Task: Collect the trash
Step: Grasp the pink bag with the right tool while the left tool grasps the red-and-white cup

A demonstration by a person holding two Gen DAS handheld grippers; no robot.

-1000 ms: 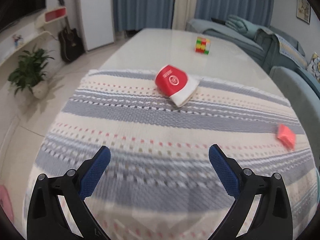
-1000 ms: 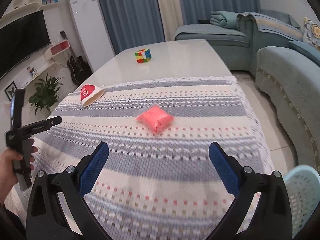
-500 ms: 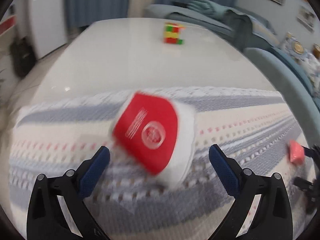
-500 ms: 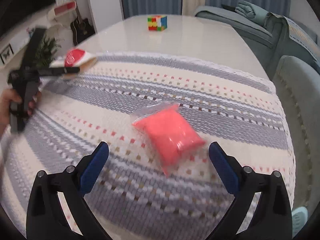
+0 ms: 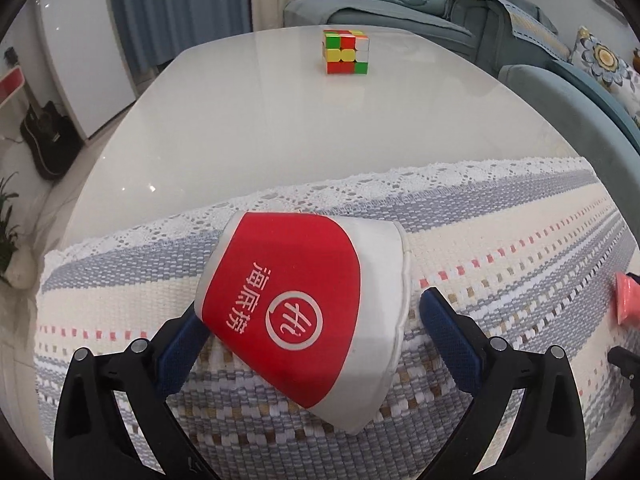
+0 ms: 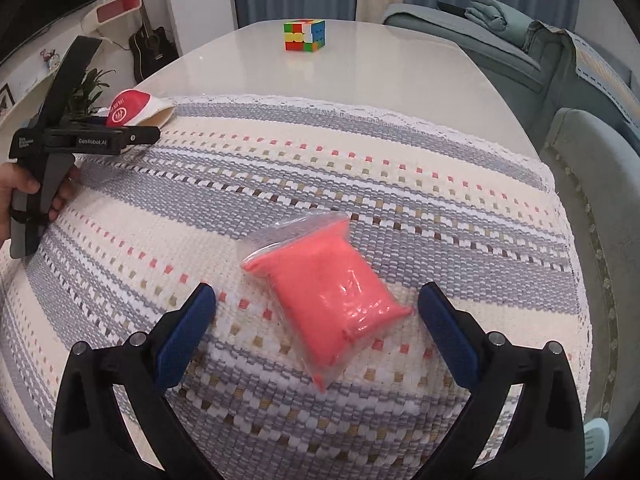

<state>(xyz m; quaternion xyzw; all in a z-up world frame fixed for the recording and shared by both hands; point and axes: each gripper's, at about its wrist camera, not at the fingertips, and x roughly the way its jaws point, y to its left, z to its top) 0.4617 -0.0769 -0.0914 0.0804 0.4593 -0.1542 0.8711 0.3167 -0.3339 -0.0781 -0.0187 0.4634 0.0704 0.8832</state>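
Observation:
A flattened red-and-white paper cup (image 5: 304, 304) lies on the striped cloth, between the open fingers of my left gripper (image 5: 310, 320); the cup's base hides the left fingertip. The cup also shows far left in the right wrist view (image 6: 132, 110), with the left gripper (image 6: 100, 136) around it. A clear bag of pink stuff (image 6: 330, 292) lies on the cloth between the open fingers of my right gripper (image 6: 316, 312), apart from both pads. The bag shows at the right edge of the left wrist view (image 5: 628, 298).
A striped woven cloth (image 6: 280, 184) covers the near part of a white table (image 5: 300, 120). A colour cube (image 5: 346, 52) stands far back on the table. Teal chairs (image 6: 592, 184) and a sofa are to the right. A pale basket (image 6: 596, 438) sits low right.
Both grippers moved forward and down. The cup now lies between the left fingers and the pink bag between the right fingers. Both stay open.

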